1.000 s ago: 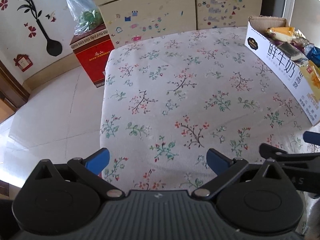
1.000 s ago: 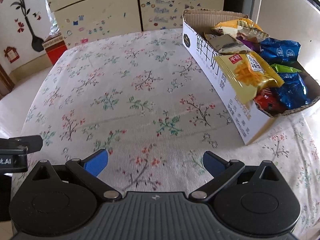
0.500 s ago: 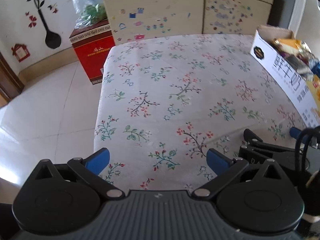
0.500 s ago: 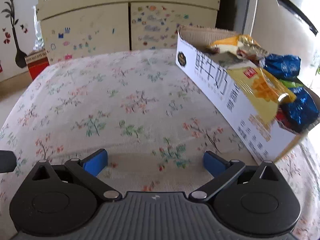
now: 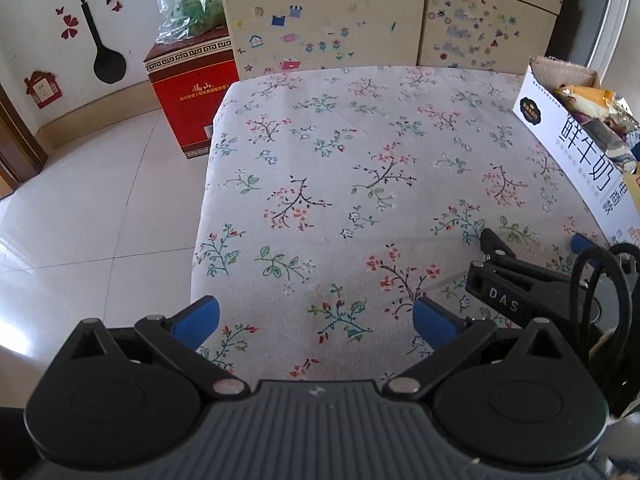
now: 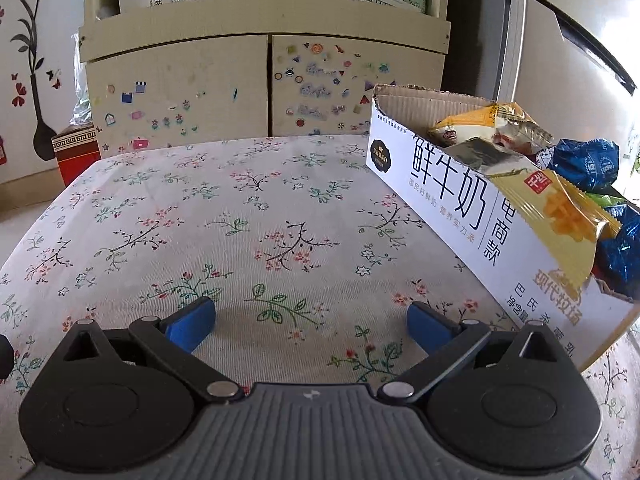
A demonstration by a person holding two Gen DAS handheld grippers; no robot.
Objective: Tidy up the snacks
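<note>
Both the left gripper point(image 5: 316, 318) and right gripper point(image 6: 308, 320) hover released and empty over the floral desk point(image 6: 240, 220); the snack-filled carton point(image 6: 460, 196) lies ahead-right, nearer the right gripper.

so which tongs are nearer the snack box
Right. The right tongs sit just left of the snack box; the left tongs sit farther left, beyond them.

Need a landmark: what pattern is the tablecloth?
Pale tablecloth with small floral sprigs; clearest in the right wrist view.
</note>
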